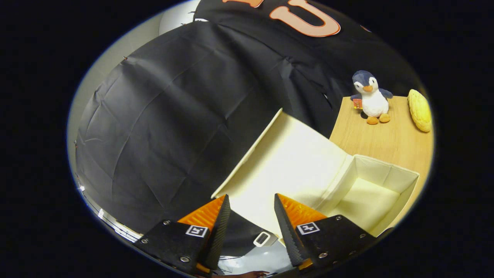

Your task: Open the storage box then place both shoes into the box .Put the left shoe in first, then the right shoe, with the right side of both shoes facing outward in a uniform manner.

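A: Firstly, the gripper (251, 200). Condition?

B: Fingers apart, nothing between them. Just ahead of them lies the flipped-back lid (285, 162) of the storage box (386, 181), with a small metal-framed label holder (262, 238) at the lid's near edge, showing in the gap between the fingers.

A: The storage box itself?

B: Cream fabric, open. The lid is folded back and leans out over the edge of the tabletop (370, 135) against the black cloth wall (166, 116). The box's inside is bare and pale, and sits just ahead of the right finger, off to that side.

A: Shoes?

B: Nothing to enter from this view.

A: Other items on the tabletop?

B: One plush penguin (371, 96), upright, grey-blue and white with orange feet and beak, a small tag at its side, standing at the far end of the wood tabletop beyond the box. One yellow object like a corn cob (420, 110), lying just beside the penguin. The two are near each other but apart, both well beyond the fingers.

A: Anything else?

B: A pale wall strip (115, 58) behind the cloth.
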`<state>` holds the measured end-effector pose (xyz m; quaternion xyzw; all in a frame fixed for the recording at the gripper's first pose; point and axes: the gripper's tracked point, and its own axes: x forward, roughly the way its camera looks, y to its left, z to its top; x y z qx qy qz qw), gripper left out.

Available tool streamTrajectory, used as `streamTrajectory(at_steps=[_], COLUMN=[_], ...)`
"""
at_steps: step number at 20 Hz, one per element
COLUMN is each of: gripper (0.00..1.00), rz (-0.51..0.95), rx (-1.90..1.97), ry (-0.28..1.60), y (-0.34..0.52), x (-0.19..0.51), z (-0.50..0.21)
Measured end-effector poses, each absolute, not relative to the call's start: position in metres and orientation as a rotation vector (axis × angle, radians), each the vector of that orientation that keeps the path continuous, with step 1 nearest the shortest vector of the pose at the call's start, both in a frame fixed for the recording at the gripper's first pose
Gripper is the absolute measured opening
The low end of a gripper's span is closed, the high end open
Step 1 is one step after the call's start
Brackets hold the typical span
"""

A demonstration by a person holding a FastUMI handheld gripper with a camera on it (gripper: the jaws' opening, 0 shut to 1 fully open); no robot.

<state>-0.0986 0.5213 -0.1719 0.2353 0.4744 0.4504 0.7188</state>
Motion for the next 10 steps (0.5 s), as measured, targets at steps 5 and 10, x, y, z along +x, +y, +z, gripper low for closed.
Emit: streamTrajectory(at_steps=[5,10], gripper=[0.88,0.95], rz=[0.889,0.734], rx=[0.43,0.308], ry=[1.057,1.039], y=[0.455,0.357], x=[-0.094,-0.085], z=[-0.209,-0.249])
